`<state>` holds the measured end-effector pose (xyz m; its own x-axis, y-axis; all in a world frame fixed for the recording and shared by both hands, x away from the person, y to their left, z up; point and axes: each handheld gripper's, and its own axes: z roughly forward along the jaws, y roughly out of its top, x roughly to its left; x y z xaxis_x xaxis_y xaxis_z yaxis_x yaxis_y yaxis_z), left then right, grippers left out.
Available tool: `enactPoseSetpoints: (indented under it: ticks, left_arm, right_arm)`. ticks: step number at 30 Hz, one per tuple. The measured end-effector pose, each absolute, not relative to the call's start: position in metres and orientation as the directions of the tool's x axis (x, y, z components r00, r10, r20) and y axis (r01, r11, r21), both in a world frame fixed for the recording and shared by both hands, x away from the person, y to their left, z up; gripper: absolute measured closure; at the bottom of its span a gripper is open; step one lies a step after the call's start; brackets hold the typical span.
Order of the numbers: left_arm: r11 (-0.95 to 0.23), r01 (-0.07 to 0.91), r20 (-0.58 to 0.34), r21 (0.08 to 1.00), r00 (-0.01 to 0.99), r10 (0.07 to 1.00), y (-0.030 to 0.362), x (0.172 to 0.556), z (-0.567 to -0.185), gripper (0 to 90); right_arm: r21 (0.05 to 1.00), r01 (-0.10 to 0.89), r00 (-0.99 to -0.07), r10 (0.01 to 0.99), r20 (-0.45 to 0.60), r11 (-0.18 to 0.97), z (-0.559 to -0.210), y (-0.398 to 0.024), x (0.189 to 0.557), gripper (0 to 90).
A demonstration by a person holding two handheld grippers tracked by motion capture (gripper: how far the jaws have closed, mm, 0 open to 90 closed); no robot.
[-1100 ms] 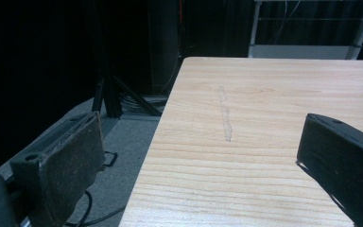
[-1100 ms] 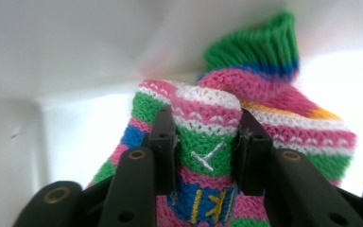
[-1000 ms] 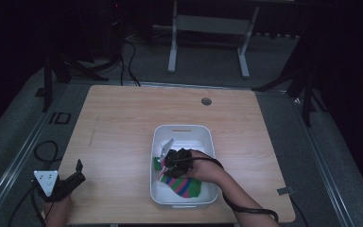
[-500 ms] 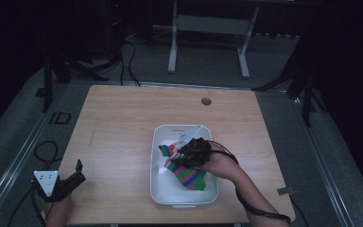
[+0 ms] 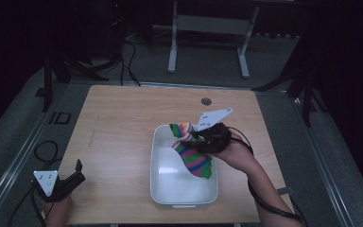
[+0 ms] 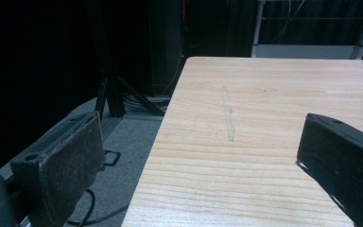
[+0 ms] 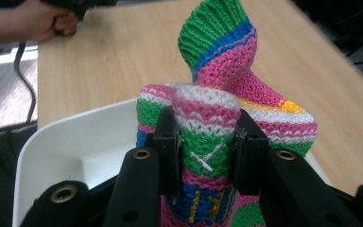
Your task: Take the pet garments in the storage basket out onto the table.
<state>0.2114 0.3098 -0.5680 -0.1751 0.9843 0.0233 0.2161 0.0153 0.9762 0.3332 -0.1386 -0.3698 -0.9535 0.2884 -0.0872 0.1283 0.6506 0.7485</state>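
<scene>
Wooden table, light grain, rectangular, with a small round grommet near the far edge; the broad left and far portions of the top lie bare. White tub, rounded rectangle, standing on the right half of the table with its near rim close to the table's front edge. Striped knitted sock, green, pink, blue and yellow bands, lifted above the tub's far right part, lower end hanging over the tub's interior, upper end curling over the far rim. Right gripper, held over the tub's far right corner, jaws clamped together on a fold of the sock; in the right gripper view the sock is pinched between both black pads, its toe twisting upward, tub wall below. Left gripper, near the table's front left corner, well apart from the tub, jaws spread wide with nothing between them; in the left gripper view one jaw sits over the table's left edge, bare wood ahead.
</scene>
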Motion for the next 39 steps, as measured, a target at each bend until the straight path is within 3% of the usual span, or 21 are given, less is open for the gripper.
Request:
enactPoseSetpoints:
  ticks: [6,17,30,39]
  left_arm:
    - [0.013,0.216,0.025,0.976,-0.176,0.984,0.310,0.211,-0.568,2.0]
    - [0.014,0.217,0.025,0.976,-0.176,0.984,0.310,0.211,-0.568,2.0]
    - [0.014,0.218,0.025,0.976,-0.178,0.984,0.310,0.211,-0.568,2.0]
    - [0.015,0.217,0.024,0.976,-0.179,0.983,0.310,0.211,-0.568,2.0]
  right_arm:
    - [0.798,0.139,-0.923,0.369,-0.110,0.586,-0.342,-0.175,0.336,68.2]
    - [0.819,0.190,-0.855,0.501,-0.134,0.542,-0.331,-0.232,0.344,68.1]
    - [0.821,0.275,-0.764,0.632,-0.129,0.500,-0.352,-0.289,0.351,68.0]
    - [0.794,0.361,-0.707,0.698,-0.109,0.489,-0.392,-0.308,0.360,68.0]
